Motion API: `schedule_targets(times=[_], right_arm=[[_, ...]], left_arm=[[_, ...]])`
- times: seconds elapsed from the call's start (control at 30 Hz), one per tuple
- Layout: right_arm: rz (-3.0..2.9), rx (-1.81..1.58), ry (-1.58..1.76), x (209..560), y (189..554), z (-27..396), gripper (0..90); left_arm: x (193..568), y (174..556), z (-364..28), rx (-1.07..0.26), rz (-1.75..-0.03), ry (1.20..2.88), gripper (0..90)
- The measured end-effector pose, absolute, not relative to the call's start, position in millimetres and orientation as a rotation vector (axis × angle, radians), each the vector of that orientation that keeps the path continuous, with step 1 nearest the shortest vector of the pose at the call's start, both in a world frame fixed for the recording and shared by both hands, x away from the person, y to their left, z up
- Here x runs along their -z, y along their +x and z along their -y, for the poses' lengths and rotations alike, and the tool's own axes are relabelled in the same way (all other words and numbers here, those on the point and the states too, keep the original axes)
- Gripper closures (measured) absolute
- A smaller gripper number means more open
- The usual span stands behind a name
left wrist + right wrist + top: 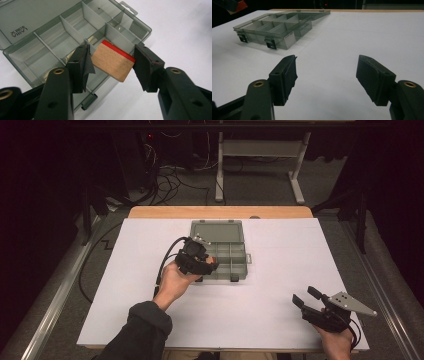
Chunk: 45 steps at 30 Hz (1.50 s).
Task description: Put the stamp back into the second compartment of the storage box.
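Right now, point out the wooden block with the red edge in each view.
High view: the wooden block is a small orange-red speck at the left gripper, over the organizer box.
Left gripper view: centre, clamped between the jaws above the box's compartments.
Right gripper view: top left corner, a red tip above the box.
Shared landmark: the organizer box.

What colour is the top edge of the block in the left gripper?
Red, on a tan wooden block; clearest in the left gripper view.
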State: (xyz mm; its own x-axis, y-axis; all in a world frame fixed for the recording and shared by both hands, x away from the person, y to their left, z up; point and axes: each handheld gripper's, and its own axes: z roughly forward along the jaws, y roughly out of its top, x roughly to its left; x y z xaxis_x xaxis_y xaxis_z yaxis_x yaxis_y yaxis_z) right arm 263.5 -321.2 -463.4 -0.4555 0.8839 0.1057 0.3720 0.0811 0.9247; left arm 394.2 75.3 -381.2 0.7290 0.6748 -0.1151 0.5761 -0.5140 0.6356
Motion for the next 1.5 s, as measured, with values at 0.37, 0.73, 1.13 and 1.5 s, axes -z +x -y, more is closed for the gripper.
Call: schedule_targets(times=[0.37,0.73,1.13,1.5], right_arm=[[-1.897,-1.348,1.245,465,266,320,32.4],[-1.901,-1.353,1.246,465,266,319,32.3],[-1.903,-1.356,1.247,465,266,319,32.3],[-1.906,-1.361,1.248,465,266,319,32.0]], left_arm=[[381,410,-77,-0.195,-0.983,2.258,48.6],[388,428,-71,-0.214,-1.038,2.264,48.5],[391,447,-60,-0.239,-1.074,2.29,48.5],[402,464,-59,-0.235,-1.147,2.284,48.5]])
